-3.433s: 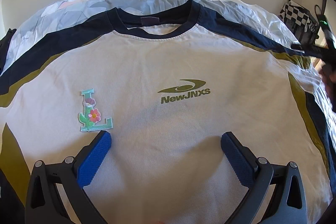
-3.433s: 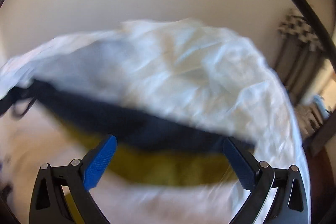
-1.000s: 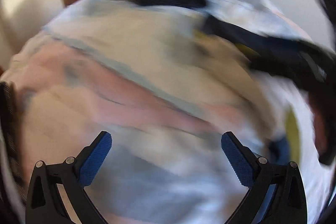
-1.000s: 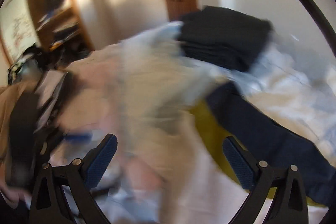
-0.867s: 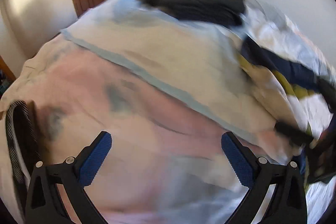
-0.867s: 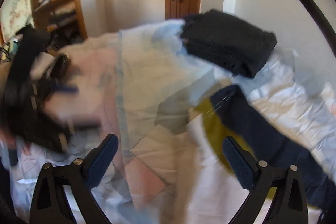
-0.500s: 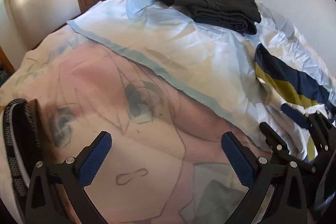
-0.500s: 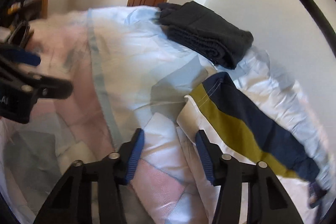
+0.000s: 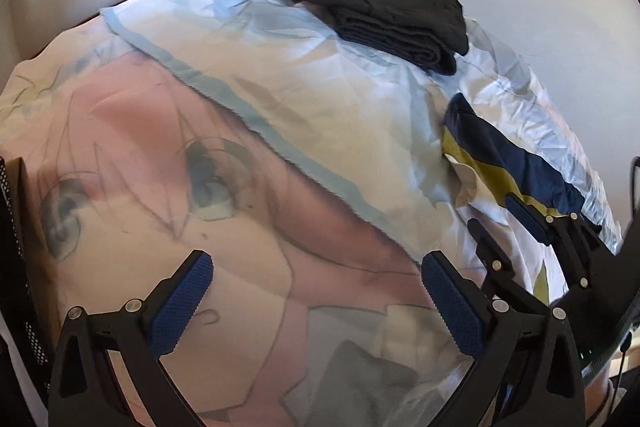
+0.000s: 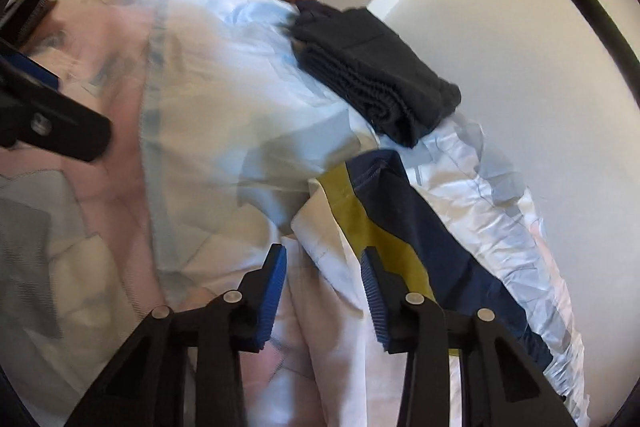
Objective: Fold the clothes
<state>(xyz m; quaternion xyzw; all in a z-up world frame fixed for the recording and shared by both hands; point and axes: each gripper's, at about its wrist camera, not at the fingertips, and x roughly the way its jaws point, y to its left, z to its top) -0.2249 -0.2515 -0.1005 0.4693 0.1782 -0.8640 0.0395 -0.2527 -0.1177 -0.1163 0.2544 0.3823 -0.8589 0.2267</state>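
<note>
While its jaws have just been closing, the right tool (image 10: 323, 291) is seen around the white shirt's (image 10: 332, 339) sleeve edge at lower centre; pad contact cannot be made out. The left tool (image 9: 316, 303) is held wide apart over the printed bedsheet (image 9: 280, 99), empty.

The left gripper (image 9: 316, 301) is hovering with jaws spread wide, nothing between them. The right gripper (image 10: 322, 291), at its three o'clock, is pointing downward, its jaws just closing in, white fabric between them.
</note>
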